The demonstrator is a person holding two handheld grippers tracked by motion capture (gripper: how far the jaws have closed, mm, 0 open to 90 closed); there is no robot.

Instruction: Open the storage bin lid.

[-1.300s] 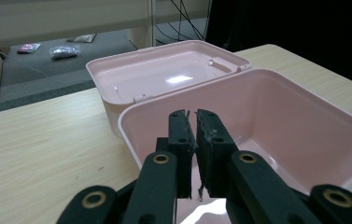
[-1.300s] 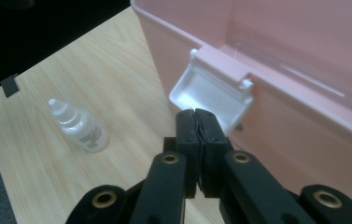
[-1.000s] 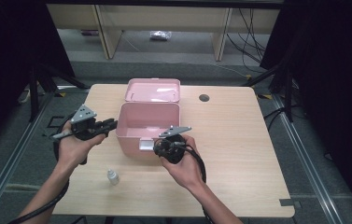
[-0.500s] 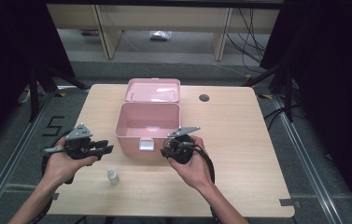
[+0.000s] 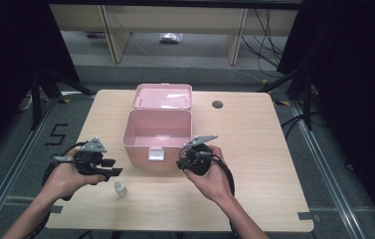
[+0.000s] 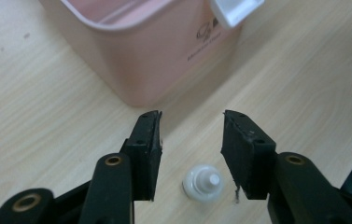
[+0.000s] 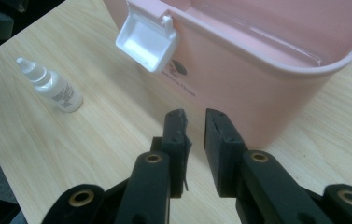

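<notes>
One small bottle (image 5: pixel 120 188) stands upright, cap up, below the left gripper's (image 6: pixel 191 140) parted, empty jaws.

Lab recording bay, wooden table (image 5: pixel 254 164), black curtains (image 5: pixel 354 74), floor cables (image 5: pixel 269 30)

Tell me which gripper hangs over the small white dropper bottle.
The left gripper: the small white dropper bottle stands below its open jaws. The right gripper faces the pink plastic box.

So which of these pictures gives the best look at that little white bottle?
The right gripper view: the little white bottle stands side-on there, nozzle and label visible. The left gripper view looks down on its cap between open jaws. In the high view it is a tiny speck before the pink box.
</notes>
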